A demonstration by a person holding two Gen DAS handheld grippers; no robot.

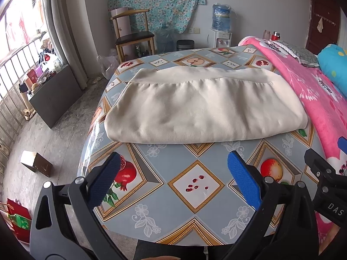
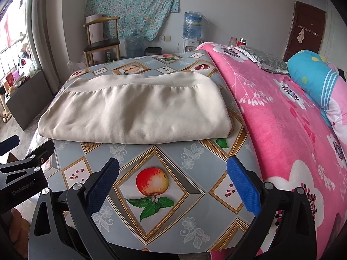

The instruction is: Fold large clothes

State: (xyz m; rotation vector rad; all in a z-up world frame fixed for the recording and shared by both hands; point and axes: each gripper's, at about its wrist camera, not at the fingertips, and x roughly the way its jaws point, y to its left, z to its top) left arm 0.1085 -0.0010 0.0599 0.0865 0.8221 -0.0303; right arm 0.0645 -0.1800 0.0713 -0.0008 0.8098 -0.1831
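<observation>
Your cream garment (image 1: 203, 106) lies folded into a broad flat bundle on the worktop (image 1: 195, 216), on its far half, with a smooth band along its far edge and gathered cloth below it. The worktop wears a grey-blue oilcloth printed with fruit in gold diamond frames.

Your left gripper (image 1: 173, 179) hangs over the near part of the worktop with its blue pads spread wide and nothing between them, well short of the garment's near fold. Your right gripper (image 2: 172, 179) sits the same way: wide apart, empty, above the printed apple (image 2: 152, 181).

The left wrist view gives you what the right one barely shows: the floor on the left, a small brown box (image 1: 36, 163) lying there, a red bag (image 1: 18, 218) at the lower edge, and the barred window (image 1: 17, 49) with clutter under it. It also catches part of your right gripper at its right edge.

The right wrist view opens up the other side: the pink floral blanket (image 2: 282, 130) runs along the garment's right end, just beside it, with a blue pillow (image 2: 312, 75) further back. At its left edge you see part of your left gripper.

Both views share the wooden chair (image 1: 132, 32) and the water dispenser (image 1: 221, 30) against the far wall.
</observation>
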